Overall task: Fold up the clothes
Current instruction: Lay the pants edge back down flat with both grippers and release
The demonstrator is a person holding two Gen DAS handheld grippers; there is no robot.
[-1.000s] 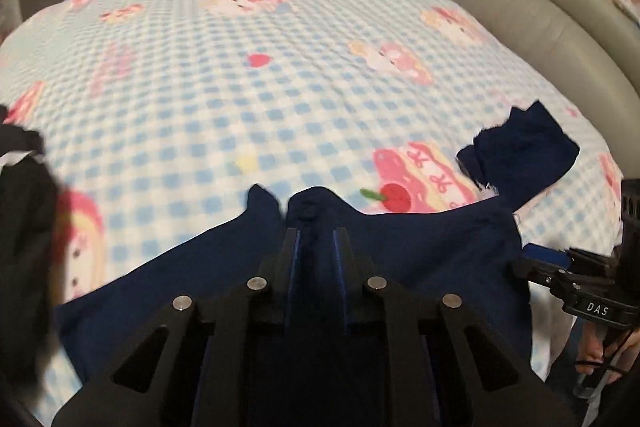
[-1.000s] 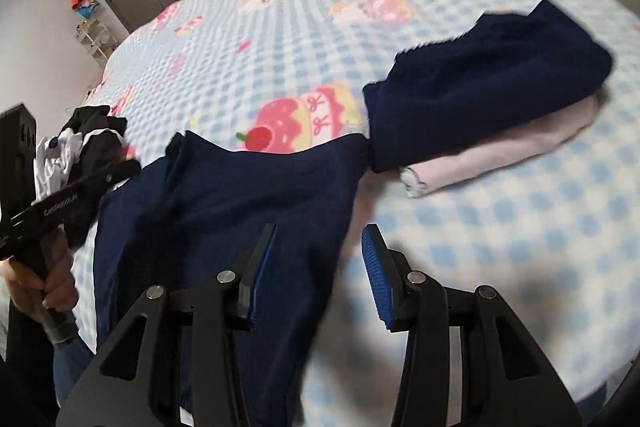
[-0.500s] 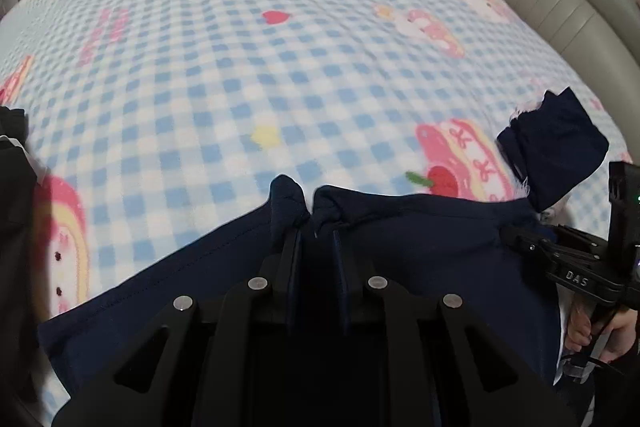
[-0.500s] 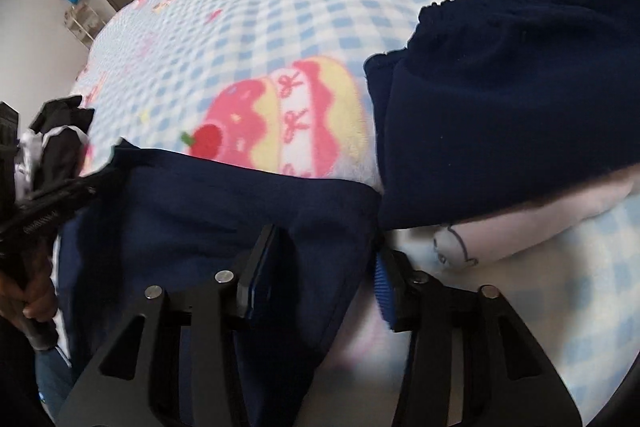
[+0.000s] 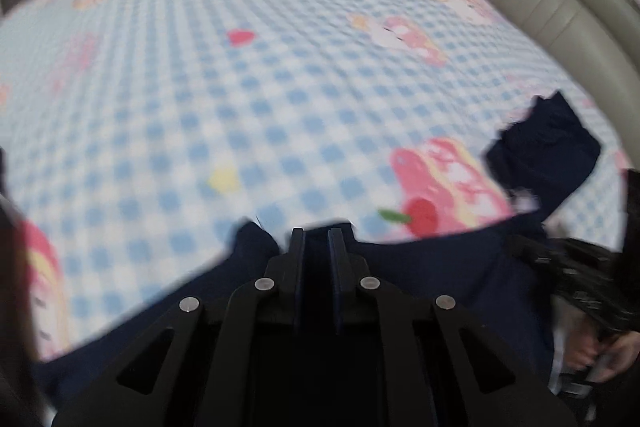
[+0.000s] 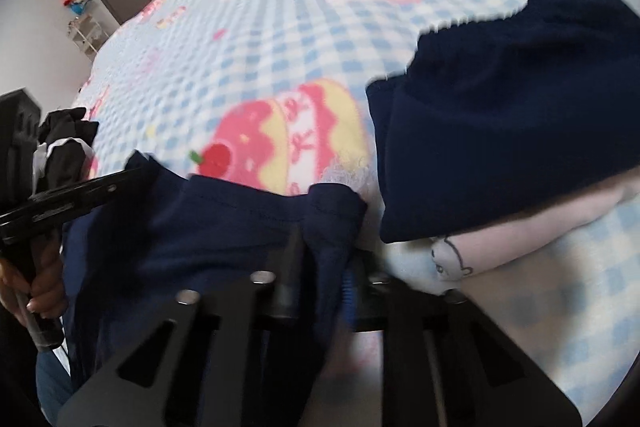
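The navy garment (image 6: 224, 227) lay across the near edge of the blue checked blanket (image 5: 248, 99), its far hem pinched at two corners. The left gripper (image 5: 317, 233) was closing on the hem's left corner, cloth between its jaws; the right gripper (image 6: 320, 243) was clamped on the right corner. Just right of it sat a folded navy garment (image 6: 512, 115) on a folded white one (image 6: 516, 239).

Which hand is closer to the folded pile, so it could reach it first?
Right. Its tongs pinch the blue cloth beside the pile; the left tongs hold the far corner.
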